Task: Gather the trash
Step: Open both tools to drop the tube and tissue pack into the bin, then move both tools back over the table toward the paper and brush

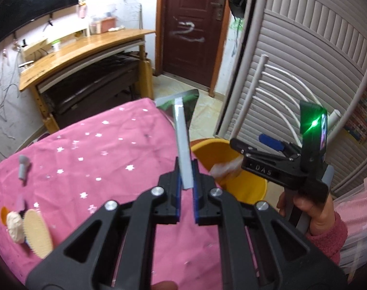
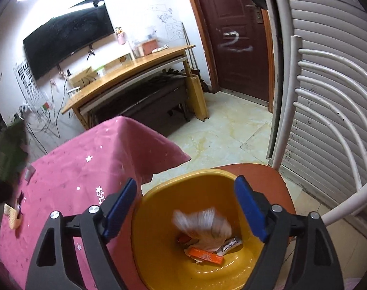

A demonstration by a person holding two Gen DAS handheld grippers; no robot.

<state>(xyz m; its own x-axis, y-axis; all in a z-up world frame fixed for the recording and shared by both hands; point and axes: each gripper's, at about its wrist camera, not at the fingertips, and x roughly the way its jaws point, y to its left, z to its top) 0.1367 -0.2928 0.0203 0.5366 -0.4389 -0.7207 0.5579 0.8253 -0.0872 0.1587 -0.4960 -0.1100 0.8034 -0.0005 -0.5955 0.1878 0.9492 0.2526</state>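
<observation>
Pink tablecloth [image 2: 69, 169], yellow bin [image 2: 159, 236] holding wrappers [image 2: 205, 227], orange box [image 2: 205, 256]

My left claw [image 1: 186, 176] and right claw [image 2: 187, 207] are black, blue-padded, silver-screwed; my sleeve [image 1: 328, 236] is fuzzy pink.

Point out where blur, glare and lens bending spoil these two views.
Right wrist view: the pale wrapper over the yellow bin is smeared by motion, the left edge is a dark green blur, the ceiling light burns out, and the chair rails bow. Left wrist view: mostly sharp, but a green light flares on the right gripper, and the slatted door curves.
</observation>
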